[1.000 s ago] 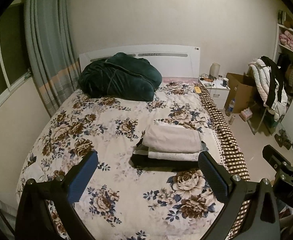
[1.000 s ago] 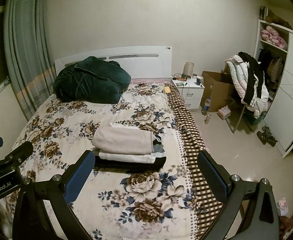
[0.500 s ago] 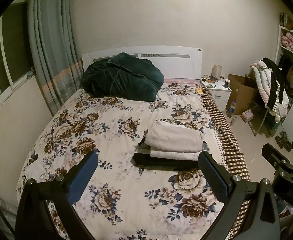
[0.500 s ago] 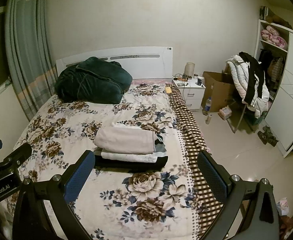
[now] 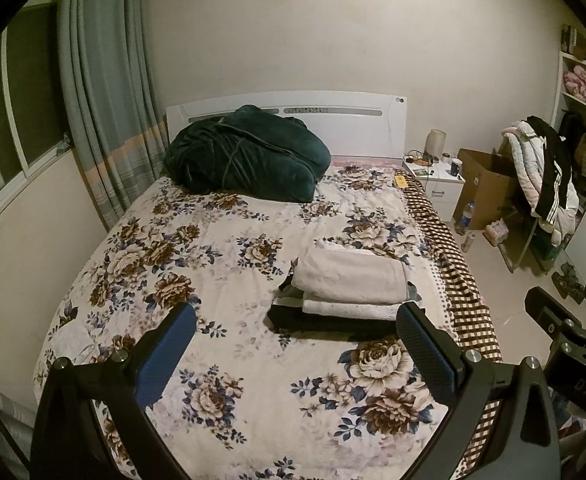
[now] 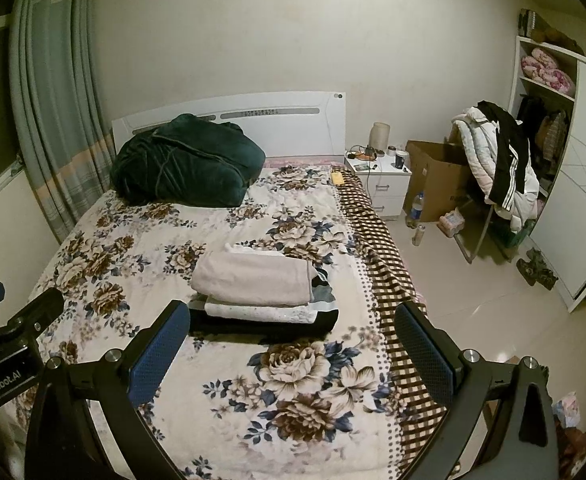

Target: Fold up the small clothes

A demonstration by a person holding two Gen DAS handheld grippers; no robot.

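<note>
folded clothes [image 5: 351,276]: soft matt cloth | bedspread [image 5: 229,264]: matt quilted cloth; floor [image 6: 493,292]: glossy tile

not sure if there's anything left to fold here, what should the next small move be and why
Probably hold both grippers back and look for another loose small garment. The left gripper and right gripper are open and empty, above the foot of the bed. The folded stack looks tidy, pale pieces on a dark one. Only the green bundle lies loose.

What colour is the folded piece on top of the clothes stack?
Pale beige, on the top folded piece; clearest in the right wrist view.
</note>
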